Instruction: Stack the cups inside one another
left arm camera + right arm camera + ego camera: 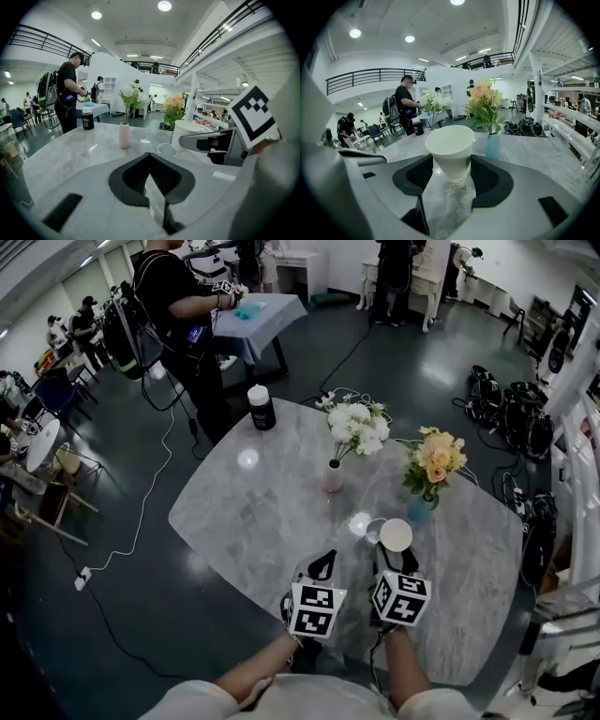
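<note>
Holding a white paper cup (pixel 450 145) upright, my right claw (pixel 451 161) is clamping its lower wall. The second cup (pixel 374 532) is standing mouth-up on the table (pixel 253 521), just to the left of the held one, so I am judging a short shift left, then straight down. My left claw (pixel 150 155) is showing jaws together, empty, pointing toward that cup.

**Two cups near the blue vase**

A white paper cup (pixel 450 149), upright and tapering to its base, sits clamped between the jaws of the right gripper (pixel 397 563), just in front of the blue vase (pixel 419 509). A second cup (pixel 373 531), pale and mouth up, stands on the table (pixel 253 512) just beside the first, on the side away from the vase.
</note>
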`<action>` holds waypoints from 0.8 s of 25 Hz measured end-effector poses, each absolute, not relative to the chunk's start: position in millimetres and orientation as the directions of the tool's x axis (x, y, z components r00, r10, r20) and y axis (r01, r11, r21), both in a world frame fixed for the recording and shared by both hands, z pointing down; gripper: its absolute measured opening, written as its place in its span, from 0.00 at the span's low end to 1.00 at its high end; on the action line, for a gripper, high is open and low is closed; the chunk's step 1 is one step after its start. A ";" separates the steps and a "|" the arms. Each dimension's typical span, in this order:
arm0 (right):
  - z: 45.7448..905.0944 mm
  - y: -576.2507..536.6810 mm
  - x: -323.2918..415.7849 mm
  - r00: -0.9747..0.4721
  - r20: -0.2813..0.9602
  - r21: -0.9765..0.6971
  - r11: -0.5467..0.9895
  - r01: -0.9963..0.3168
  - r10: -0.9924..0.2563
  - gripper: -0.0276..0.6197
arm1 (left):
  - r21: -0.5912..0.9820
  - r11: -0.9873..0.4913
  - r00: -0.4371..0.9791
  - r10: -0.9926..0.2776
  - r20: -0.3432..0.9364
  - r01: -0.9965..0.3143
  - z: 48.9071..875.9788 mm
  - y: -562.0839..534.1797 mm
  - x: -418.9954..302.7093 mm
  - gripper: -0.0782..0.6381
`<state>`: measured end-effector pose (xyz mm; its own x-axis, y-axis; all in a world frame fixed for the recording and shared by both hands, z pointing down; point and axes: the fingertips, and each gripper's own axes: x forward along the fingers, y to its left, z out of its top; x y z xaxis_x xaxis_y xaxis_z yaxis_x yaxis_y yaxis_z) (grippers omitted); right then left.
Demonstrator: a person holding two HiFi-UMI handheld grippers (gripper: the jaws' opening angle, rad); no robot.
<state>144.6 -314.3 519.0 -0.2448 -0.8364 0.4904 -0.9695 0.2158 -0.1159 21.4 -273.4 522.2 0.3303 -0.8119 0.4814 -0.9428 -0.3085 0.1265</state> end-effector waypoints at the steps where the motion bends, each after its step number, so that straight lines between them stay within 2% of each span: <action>1: 519.9 -316.6 143.8 -0.249 0.491 -0.119 0.219 -0.968 -0.834 0.42 | 0.126 -0.305 0.326 -0.811 0.486 -0.944 522.4 -274.6 21.4 0.10; 20: 547.1 -344.4 131.6 -0.315 0.531 -0.132 0.291 -0.948 -0.787 0.42 | 0.125 -0.241 0.270 -0.804 0.530 -0.962 538.9 -291.1 15.7 0.10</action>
<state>131.6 -344.4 547.1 -0.3151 -0.7866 0.5310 -0.9477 0.2908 -0.1317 15.7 -291.1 538.9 0.2700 -0.8039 0.5300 -0.9625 -0.2406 0.1254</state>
